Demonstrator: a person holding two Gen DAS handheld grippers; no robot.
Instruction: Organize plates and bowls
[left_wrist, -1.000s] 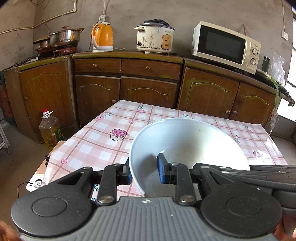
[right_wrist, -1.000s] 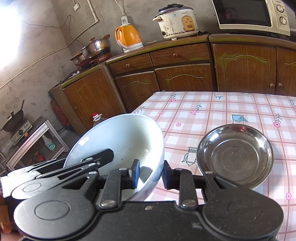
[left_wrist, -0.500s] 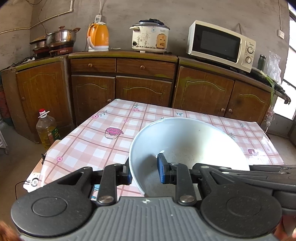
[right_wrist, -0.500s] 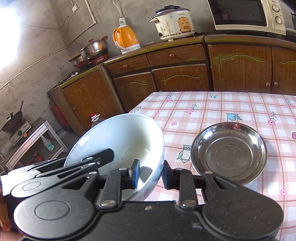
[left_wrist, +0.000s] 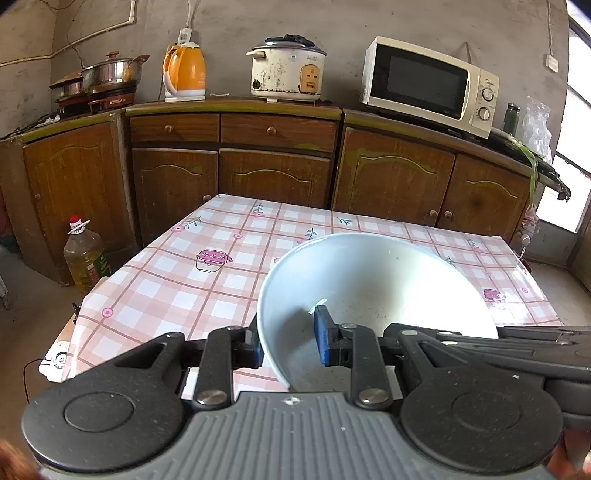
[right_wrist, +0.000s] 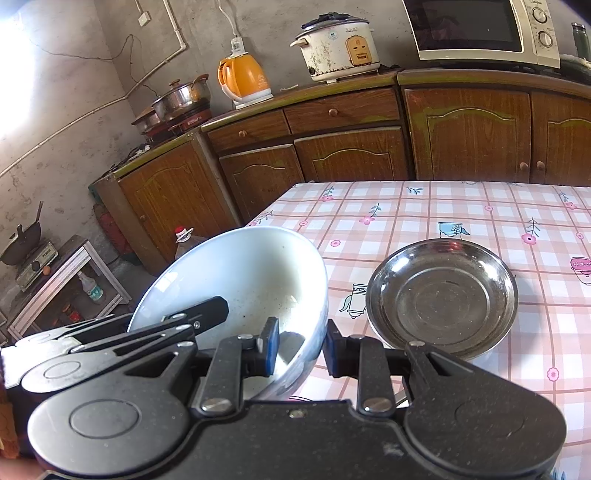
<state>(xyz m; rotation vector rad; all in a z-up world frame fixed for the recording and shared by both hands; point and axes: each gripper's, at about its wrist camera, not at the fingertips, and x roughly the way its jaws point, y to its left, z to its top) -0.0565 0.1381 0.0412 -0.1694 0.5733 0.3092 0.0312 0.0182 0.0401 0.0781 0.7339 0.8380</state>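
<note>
A large white bowl (left_wrist: 373, 280) hangs tilted above the checked tablecloth (left_wrist: 192, 284), held from both sides. My left gripper (left_wrist: 288, 345) is shut on its left rim, one blue pad inside, one outside. In the right wrist view the same white bowl (right_wrist: 240, 280) has its right rim pinched by my right gripper (right_wrist: 299, 349), also shut. A shallow steel plate (right_wrist: 441, 295) lies on the tablecloth (right_wrist: 480, 206) just right of the bowl. Each gripper's black body shows in the other's view, behind the bowl.
Brown cabinets (left_wrist: 273, 173) line the wall behind the table, carrying an orange kettle (left_wrist: 184, 72), a rice cooker (left_wrist: 286, 68), a microwave (left_wrist: 428, 83) and steel pots (left_wrist: 107, 75). An oil bottle (left_wrist: 84, 254) stands on the floor at the left. A low shelf (right_wrist: 55, 280) holds a wok.
Both views have drifted slightly back and up, so the table looks a little further away. The bowl stays gripped the same way by both grippers.
</note>
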